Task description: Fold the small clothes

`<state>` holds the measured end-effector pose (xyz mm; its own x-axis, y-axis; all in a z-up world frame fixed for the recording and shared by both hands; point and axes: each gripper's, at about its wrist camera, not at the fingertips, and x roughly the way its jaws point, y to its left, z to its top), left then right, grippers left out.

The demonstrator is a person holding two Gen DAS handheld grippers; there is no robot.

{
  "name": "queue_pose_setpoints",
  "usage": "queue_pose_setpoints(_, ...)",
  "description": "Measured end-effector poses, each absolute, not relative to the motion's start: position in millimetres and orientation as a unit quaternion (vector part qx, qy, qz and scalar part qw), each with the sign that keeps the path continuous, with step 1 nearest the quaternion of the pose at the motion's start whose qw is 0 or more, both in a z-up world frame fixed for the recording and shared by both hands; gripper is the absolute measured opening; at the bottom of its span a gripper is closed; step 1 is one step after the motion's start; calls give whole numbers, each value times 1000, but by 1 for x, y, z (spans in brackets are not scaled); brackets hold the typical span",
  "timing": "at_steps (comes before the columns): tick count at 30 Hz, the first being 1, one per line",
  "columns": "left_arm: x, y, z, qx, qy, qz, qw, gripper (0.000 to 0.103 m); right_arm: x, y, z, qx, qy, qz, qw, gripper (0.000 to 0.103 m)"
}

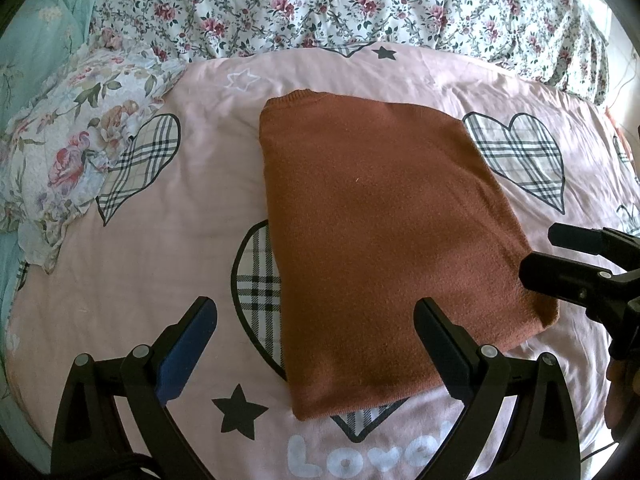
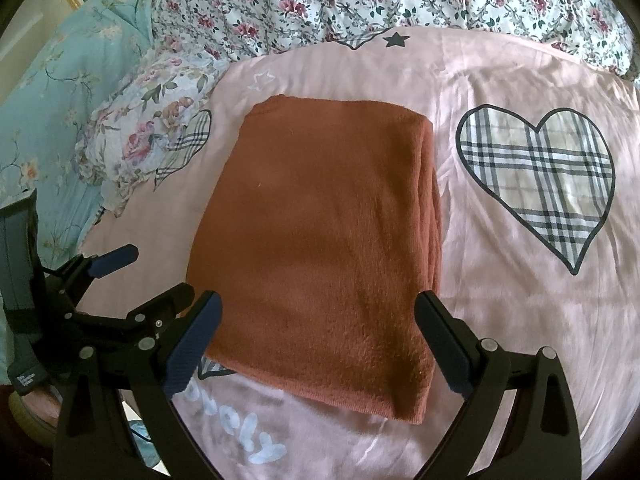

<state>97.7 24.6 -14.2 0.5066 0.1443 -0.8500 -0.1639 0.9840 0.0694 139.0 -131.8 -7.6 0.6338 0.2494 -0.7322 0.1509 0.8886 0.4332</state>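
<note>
Rust-brown knit garment (image 1: 384, 232) lies flat on the pink bed cover (image 1: 208, 184), already folded into a long rectangle with several layers stacked along one side edge. No claw touches it.

Left claw (image 1: 316, 344): jaws spread wide, holding nothing. The garment sits directly ahead and slightly toward its right finger; the right finger overlaps the cloth's near edge in the view, but whether it touches I cannot tell. Near left corner of the cloth falls between the two fingers.

Right claw (image 2: 318, 334): jaws also spread, empty. The garment's near end lies between its fingers and extends straight ahead. The layered side edge runs forward just inside its right finger.

Key relation: the long axis runs away from both claws, near-to-far, with the short near edge closest to both. In the right wrist view the left claw (image 2: 120, 276) sits just off the cloth's left side; in the left wrist view the right claw (image 1: 580, 264) hangs over the near right corner.

Judgement: the remaining fold is probably across the long axis, near edge carried to the far edge. Each claw is nearest its own near corner; neither has an advantage.

Floral quilt (image 1: 360, 4) and floral pillow (image 1: 68, 148) lie beyond and to the left, well clear.
</note>
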Motion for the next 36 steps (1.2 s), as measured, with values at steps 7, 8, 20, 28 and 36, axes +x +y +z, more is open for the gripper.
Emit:
queue_pose_setpoints(7, 100, 27, -15, -8, 487, 85, 869, 99, 140, -131, -7, 235, 426, 27, 873, 97)
queue_pose_setpoints(8, 100, 27, -15, -8, 487, 85, 869, 99, 140, -131, -6, 235, 426, 27, 873, 97)
queue_pose_setpoints(20, 102, 27, -13, -6, 487, 83, 869, 99, 142, -132, -8, 235, 427, 28, 873, 97)
queue_pose_setpoints(28, 105, 29, -13, -10, 484, 80, 871, 99, 146, -134, -10, 236, 425, 27, 873, 97)
queue_pose_setpoints(36, 111, 32, -13, -9, 484, 77, 872, 99, 150, -140, -13, 242, 423, 28, 873, 97)
